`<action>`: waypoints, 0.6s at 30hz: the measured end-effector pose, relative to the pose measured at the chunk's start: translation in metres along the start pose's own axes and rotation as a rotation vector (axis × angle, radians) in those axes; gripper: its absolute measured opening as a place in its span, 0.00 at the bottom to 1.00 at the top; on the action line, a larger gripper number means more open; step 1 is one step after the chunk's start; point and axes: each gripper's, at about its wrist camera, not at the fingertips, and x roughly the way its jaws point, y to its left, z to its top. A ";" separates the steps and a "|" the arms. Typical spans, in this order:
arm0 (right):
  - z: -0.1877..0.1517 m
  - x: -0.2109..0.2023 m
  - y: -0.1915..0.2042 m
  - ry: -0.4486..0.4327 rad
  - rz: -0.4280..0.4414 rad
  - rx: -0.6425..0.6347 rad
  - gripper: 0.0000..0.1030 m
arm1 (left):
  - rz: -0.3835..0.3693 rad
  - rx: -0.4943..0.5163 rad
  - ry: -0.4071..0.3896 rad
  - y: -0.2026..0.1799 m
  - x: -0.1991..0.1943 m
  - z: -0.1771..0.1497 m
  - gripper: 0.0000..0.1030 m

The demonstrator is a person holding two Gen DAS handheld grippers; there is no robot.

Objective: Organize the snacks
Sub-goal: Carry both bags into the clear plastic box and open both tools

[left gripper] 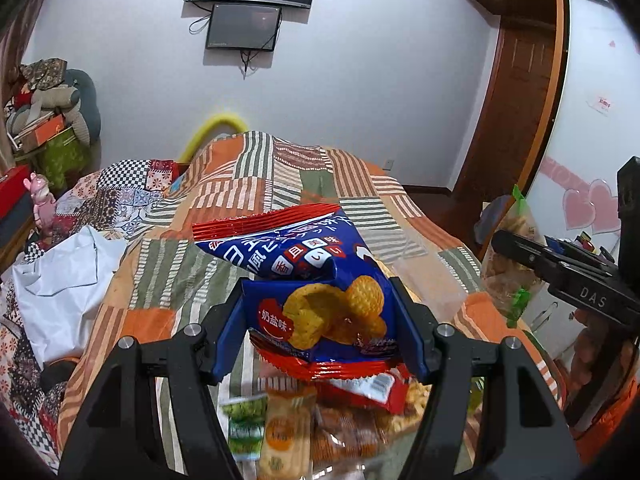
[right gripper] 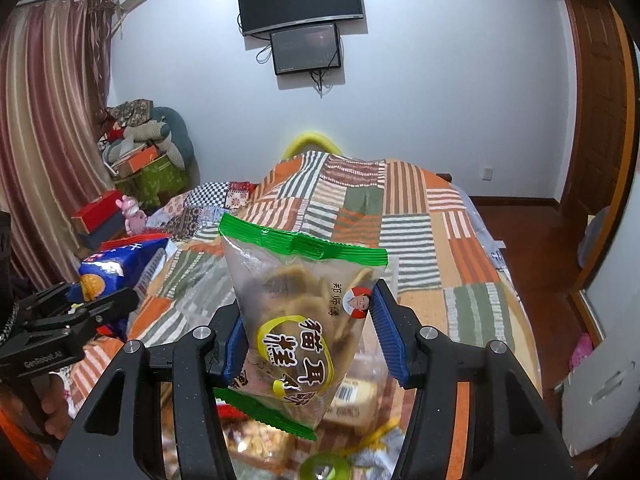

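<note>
Your left gripper [left gripper: 320,320] pinches the blue cracker bag [left gripper: 304,280] mid-frame; your right gripper [right gripper: 312,340] clamps the clear green-edged bag [right gripper: 304,320]. Both are lifted but unplaced, and a blurred snack pile [left gripper: 304,420] at the bottom looks unsorted, so you seem early on

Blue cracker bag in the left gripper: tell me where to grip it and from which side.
Grip the blue cracker bag across its lower body, fingers closing from left and right, as the left gripper does now. There the pack is narrow; the top flares wide and folds over.
</note>
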 end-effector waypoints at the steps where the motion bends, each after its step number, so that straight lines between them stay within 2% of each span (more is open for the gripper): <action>1: 0.001 0.002 -0.001 0.001 0.001 0.000 0.50 | 0.004 0.003 0.005 0.000 0.005 0.002 0.64; 18: 0.011 0.064 -0.002 0.073 0.036 0.011 0.50 | 0.001 0.028 0.098 0.008 0.076 0.019 0.64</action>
